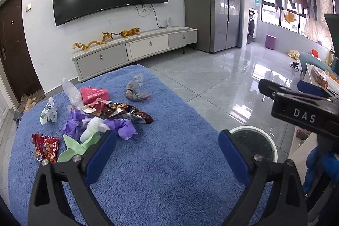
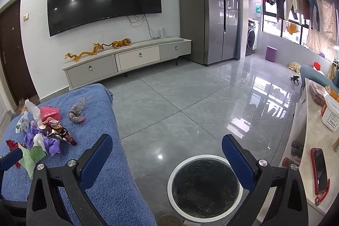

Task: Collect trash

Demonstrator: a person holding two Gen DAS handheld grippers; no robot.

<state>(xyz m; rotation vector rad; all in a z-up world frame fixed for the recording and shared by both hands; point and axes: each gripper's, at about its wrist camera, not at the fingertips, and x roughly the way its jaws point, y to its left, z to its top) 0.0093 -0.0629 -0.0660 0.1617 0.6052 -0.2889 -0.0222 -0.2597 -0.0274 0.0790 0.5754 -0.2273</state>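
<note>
A pile of trash (image 1: 101,113) lies on a blue towel-covered table (image 1: 165,162): crumpled purple, green and white paper, brown and red snack wrappers, a pink packet, clear plastic. It also shows in the right wrist view (image 2: 46,135). My left gripper (image 1: 167,141) is open and empty, just right of the pile. My right gripper (image 2: 167,147) is open and empty, above the floor, over a round white bin with a black liner (image 2: 204,185). The bin rim also shows in the left wrist view (image 1: 254,141), where the right gripper's body (image 1: 300,103) appears too.
A clear plastic wrapper (image 1: 135,88) lies apart at the towel's far side. A TV stand (image 1: 135,46) and fridge (image 1: 214,1) stand behind. A white counter (image 2: 313,141) with a red phone (image 2: 320,171) and a basket is at right. Grey tiled floor (image 2: 190,99) lies between.
</note>
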